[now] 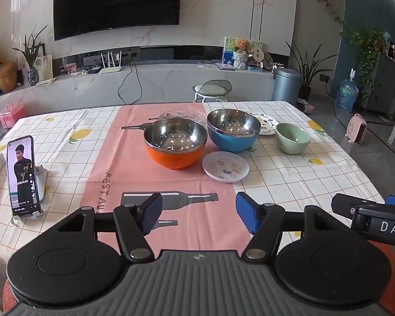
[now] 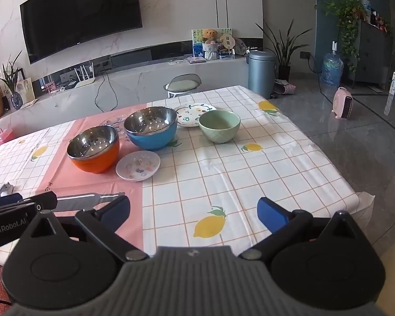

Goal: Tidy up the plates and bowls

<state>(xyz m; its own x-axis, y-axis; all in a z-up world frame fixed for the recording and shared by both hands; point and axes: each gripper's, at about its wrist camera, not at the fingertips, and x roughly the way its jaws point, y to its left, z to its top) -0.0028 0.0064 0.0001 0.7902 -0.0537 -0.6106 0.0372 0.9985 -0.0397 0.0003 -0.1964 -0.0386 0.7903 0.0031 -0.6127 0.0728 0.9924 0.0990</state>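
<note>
The left gripper (image 1: 197,214) hung over the near edge of the table with its blue pads spread wide and nothing between them, only the pink runner (image 1: 134,173) of the tablecloth below. The right gripper (image 2: 193,214) stood just beside it, jaws as wide apart as they go, likewise empty, above the checked cloth (image 2: 223,173) with its lemon print. Well beyond both lay the dishes. Nearest was a small white plate (image 1: 225,166) with coloured motifs, just in front of and between two steel-lined bowls: the orange bowl (image 1: 175,143) on the left and the blue bowl (image 1: 233,131) to its right, standing close together. A clear glass dish (image 1: 183,113) lay behind the orange bowl, partly hidden. To the right of the blue bowl stood the green bowl (image 1: 292,138), upright and empty, and behind the two a white patterned plate (image 2: 194,114) lay flat. At the table's left edge a phone (image 1: 22,175) leaned upright in a stand, its screen lit.
</note>
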